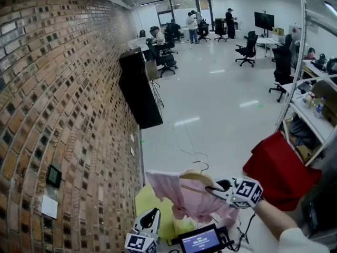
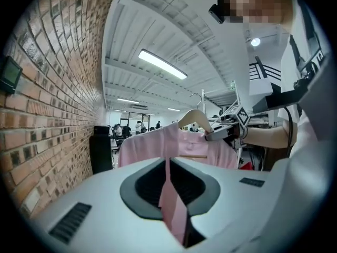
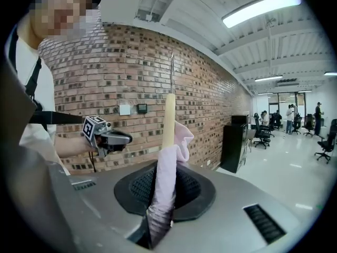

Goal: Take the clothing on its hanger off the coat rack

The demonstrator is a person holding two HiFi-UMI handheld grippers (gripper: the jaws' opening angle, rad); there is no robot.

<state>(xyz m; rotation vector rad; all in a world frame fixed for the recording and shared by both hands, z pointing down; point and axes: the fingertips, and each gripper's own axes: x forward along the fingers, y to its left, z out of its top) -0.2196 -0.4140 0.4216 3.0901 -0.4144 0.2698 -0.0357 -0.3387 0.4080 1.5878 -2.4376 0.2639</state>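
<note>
Item: pale pink fabric garment (image 1: 189, 199), count one, on curved light wooden hanger (image 1: 196, 176) with metal hook, count one. Location: held in air beside brown brick wall (image 1: 63, 88), between my two grippers. My left gripper (image 1: 152, 215): jaws pinching thin fold of garment, low on its left. My right gripper (image 1: 215, 187): jaws clamped on hanger shoulder, pink cloth wrapped round it. Grippers: two, both gripping.

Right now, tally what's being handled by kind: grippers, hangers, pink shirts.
Grippers: 2, the left gripper and the right gripper
Hanger: 1
Pink shirt: 1
Total: 4
</note>
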